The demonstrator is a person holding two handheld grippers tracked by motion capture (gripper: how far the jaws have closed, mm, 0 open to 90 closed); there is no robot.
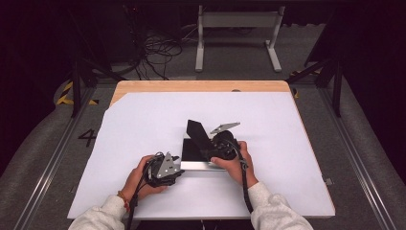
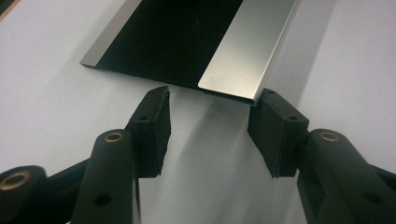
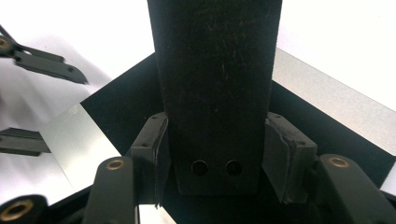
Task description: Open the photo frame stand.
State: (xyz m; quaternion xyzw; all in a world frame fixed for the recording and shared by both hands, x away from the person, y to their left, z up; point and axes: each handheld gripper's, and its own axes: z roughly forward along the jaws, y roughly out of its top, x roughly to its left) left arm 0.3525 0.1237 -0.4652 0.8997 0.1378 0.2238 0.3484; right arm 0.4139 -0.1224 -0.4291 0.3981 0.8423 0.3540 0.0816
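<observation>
A black strip (image 3: 215, 93), matt with two small holes, is clamped by the right gripper (image 3: 215, 154) above a silver-edged black tray (image 2: 243, 56) mid-table; bare white tabletop (image 1: 143, 120) surrounds it; the left gripper (image 2: 210, 126) is held part-open at the tray's near-left corner

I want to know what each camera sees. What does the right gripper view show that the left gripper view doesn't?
Right gripper view: a tall black felt-covered bar with two round holes, clamped between the right gripper pads.
Left gripper view: the left gripper, open, its jaws around one silver corner.
Both: the flat black panel with silver metal side strips on the white table cover.
</observation>
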